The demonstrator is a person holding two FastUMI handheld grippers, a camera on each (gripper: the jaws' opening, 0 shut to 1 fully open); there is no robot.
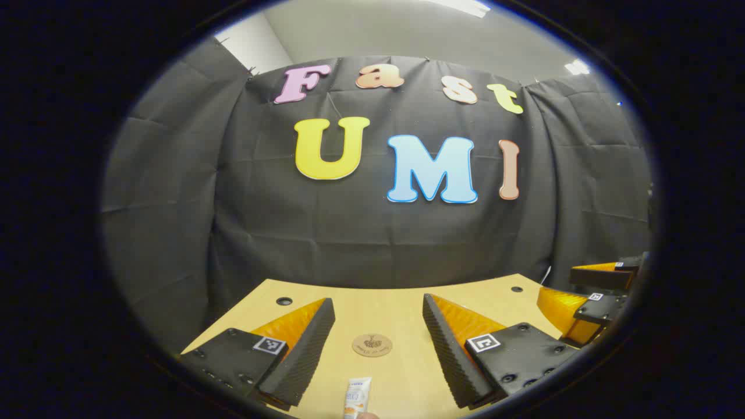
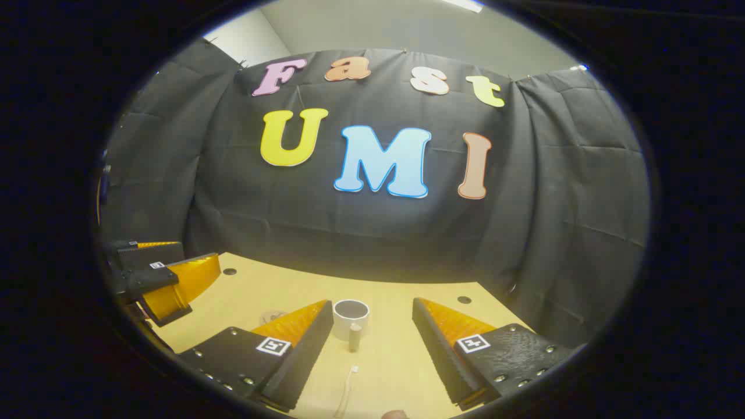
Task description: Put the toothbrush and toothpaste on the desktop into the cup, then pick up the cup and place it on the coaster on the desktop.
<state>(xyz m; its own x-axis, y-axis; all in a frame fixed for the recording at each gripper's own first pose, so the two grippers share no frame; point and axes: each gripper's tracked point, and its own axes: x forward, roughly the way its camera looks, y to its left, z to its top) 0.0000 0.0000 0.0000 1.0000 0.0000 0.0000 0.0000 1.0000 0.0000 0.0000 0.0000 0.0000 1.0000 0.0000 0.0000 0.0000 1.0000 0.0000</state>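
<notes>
Right gripper view: cup (image 2: 351, 316) w/o contents

A round brown coaster (image 1: 372, 345) lies flat on the bench. Nearer the camera lies a white toothpaste tube (image 1: 357, 397). The white cup (image 2: 351, 318) stands upright with its handle toward the camera; a white toothbrush (image 2: 347, 393) lies before it.

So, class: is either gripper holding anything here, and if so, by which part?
Nothing is held: the left gripper and right gripper are both open above the desk.
</notes>
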